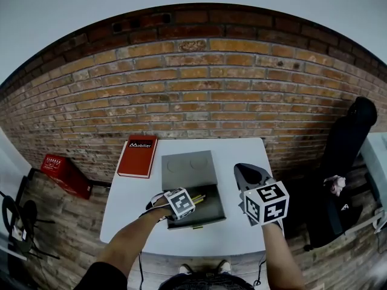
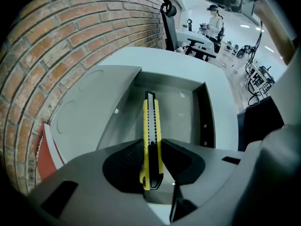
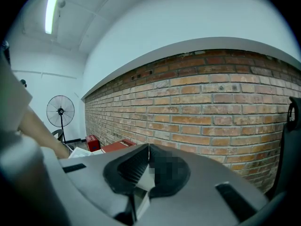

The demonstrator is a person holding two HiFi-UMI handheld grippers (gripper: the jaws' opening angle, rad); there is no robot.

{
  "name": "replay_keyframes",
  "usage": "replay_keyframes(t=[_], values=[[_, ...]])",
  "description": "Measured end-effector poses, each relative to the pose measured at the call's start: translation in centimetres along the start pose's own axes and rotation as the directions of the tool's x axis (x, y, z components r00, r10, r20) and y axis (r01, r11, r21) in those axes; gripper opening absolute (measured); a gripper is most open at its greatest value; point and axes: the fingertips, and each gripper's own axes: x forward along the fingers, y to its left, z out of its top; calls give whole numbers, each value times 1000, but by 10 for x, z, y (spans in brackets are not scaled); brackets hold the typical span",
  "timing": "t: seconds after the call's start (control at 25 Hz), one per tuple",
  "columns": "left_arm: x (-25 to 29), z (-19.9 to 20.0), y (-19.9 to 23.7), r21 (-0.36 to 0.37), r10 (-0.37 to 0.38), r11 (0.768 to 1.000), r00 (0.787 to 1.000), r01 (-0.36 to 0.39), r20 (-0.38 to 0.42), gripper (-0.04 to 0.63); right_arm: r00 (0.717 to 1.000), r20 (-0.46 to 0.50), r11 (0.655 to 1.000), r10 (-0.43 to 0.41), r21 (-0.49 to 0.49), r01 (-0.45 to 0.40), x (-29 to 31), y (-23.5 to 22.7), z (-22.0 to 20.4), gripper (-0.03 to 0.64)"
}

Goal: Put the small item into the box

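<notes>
The left tool [image 2: 152,145] is closed on a yellow utility knife [image 2: 150,121], which is pinched by its butt end between the two ribbed pads. The knife's long axis runs straight ahead along the line of the jaws. Its dark tip points away from the tool, and its narrow ratcheted edge is turned upward. Just beyond and below the jaws lies the open tray of the grey box [image 2: 207,112], and the front half of the knife is seen over that recess. Whether the tip touches the tray floor cannot be told.

The step in hand is judged to be the lowering and release. It would be done best if the knife were kept parallel to the tray's side walls and brought down until it lies close to the floor. The jaws should only then be parted, so that the knife is laid down and not dropped onto its tip. The tool should afterwards be drawn back and up, clear of the near rim.

To the left of the tray the flat lid [image 2: 89,107] is spread on the white surface [image 2: 188,62]. The right tool [image 3: 148,149] is held off to the right with its jaws together on nothing and is aimed at the brick wall [image 3: 211,102]. A red book [image 1: 138,156] lies further off, beside the lid.
</notes>
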Motion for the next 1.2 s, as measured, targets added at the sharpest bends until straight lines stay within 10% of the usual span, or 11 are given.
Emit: replay_keyframes(t=[1.2], values=[[14,-6,-7,-50,-31,998,999,30,-22,137,1000,-26,1000,11,13,-11,-3,-7,-13,20]])
